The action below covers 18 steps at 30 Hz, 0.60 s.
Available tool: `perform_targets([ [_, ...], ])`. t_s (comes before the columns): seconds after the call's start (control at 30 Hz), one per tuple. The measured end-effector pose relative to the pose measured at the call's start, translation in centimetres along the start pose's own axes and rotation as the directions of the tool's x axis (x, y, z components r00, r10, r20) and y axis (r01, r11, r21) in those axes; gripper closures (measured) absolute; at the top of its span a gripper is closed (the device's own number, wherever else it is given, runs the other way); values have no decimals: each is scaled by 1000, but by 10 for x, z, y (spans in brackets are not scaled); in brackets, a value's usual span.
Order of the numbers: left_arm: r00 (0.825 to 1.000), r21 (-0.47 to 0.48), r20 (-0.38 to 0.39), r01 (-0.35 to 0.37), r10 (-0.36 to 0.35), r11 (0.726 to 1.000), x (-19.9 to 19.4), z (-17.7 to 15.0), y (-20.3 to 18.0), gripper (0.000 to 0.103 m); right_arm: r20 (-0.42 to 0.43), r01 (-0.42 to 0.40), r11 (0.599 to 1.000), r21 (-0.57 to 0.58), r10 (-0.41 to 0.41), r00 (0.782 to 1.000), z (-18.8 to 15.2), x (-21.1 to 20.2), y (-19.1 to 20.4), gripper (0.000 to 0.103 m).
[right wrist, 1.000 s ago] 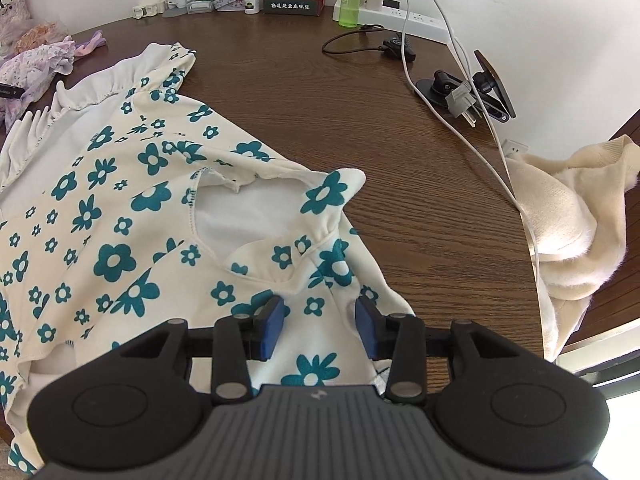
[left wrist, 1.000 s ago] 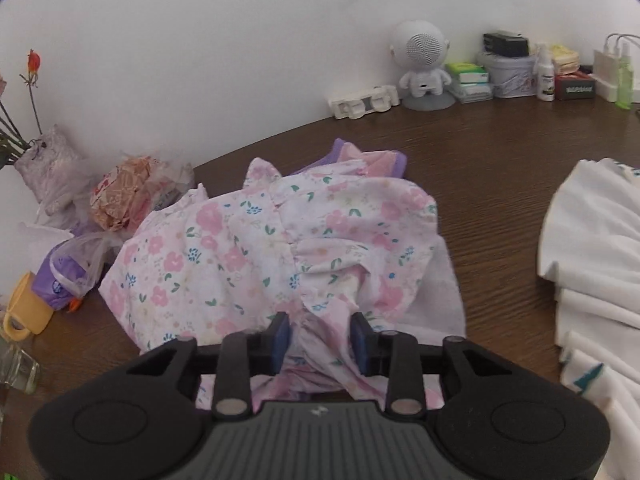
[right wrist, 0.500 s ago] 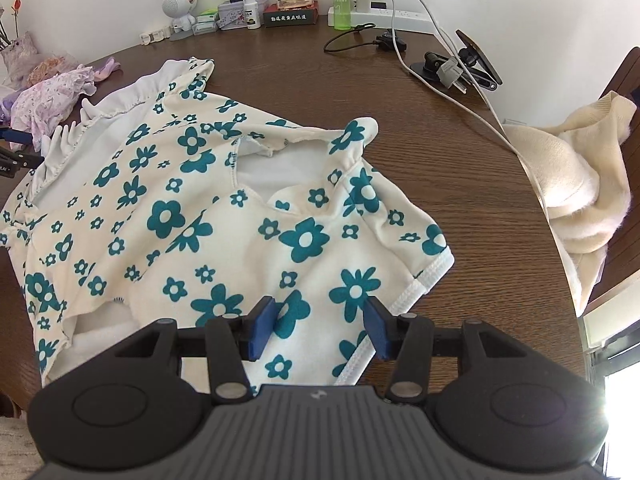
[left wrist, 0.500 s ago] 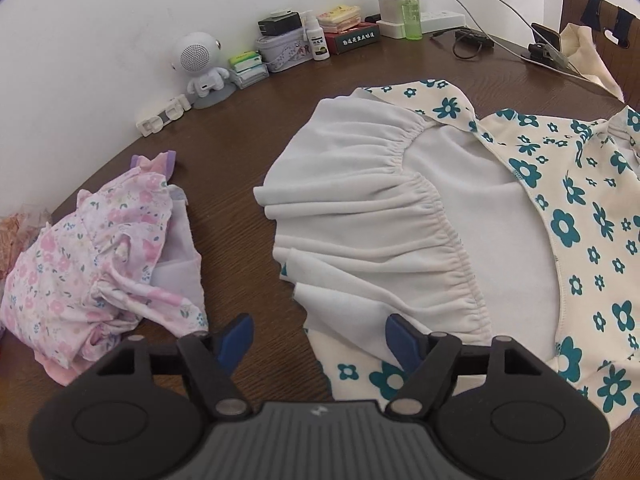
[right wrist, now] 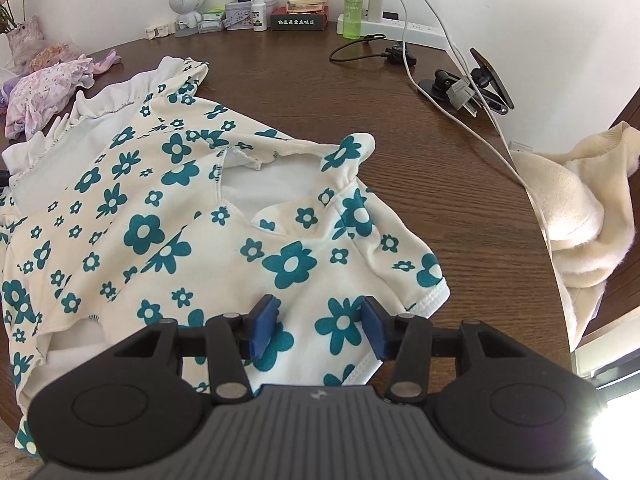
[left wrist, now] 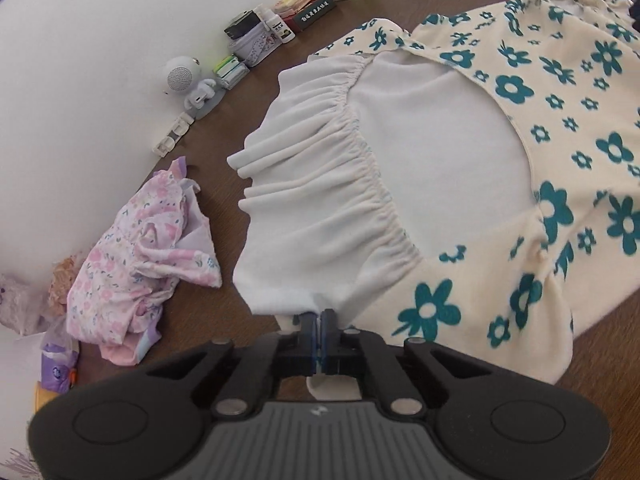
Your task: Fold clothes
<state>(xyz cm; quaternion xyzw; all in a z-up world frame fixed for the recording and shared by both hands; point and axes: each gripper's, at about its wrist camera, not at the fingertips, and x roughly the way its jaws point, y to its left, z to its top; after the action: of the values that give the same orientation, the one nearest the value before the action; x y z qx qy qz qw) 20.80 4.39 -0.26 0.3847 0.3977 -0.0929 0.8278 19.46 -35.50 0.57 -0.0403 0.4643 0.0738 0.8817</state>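
A cream dress with teal flowers (right wrist: 160, 208) lies spread on the brown table (right wrist: 420, 168), its white ruffled hem (left wrist: 320, 184) turned toward the left wrist view. My left gripper (left wrist: 319, 334) is shut on the near edge of that white hem. My right gripper (right wrist: 318, 330) stands open just above the dress's sleeve end (right wrist: 400, 276), with printed fabric below its blue pads. A crumpled pink floral garment (left wrist: 136, 256) lies on the table to the left of the dress, also seen far left as the pink garment (right wrist: 44, 88).
Along the wall stand a white robot-shaped speaker (right wrist: 186, 2), boxes and tins (right wrist: 298, 20), a green bottle (right wrist: 352, 12) and a power strip with cables (right wrist: 400, 32). A phone holder (right wrist: 468, 84) sits to the right. A cream sweater (right wrist: 576, 208) hangs off the table's right edge.
My left gripper left the pink floral garment, swung right to the dress and closed on its white hem. My right gripper drew back toward the sleeve end and stayed open.
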Motion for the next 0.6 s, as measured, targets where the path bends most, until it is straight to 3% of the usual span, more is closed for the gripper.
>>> perform_targets([
  [0.4,991,-121,-107,-95,82,988,-73,-72,-40,103,6,-131,972,-197,135,991,69,51,36,57],
  [0.6,989,-206,-142,-74,45,976,-90,-79,-43,103,-10,-158,956,-248,160,987,87,63,46,56],
])
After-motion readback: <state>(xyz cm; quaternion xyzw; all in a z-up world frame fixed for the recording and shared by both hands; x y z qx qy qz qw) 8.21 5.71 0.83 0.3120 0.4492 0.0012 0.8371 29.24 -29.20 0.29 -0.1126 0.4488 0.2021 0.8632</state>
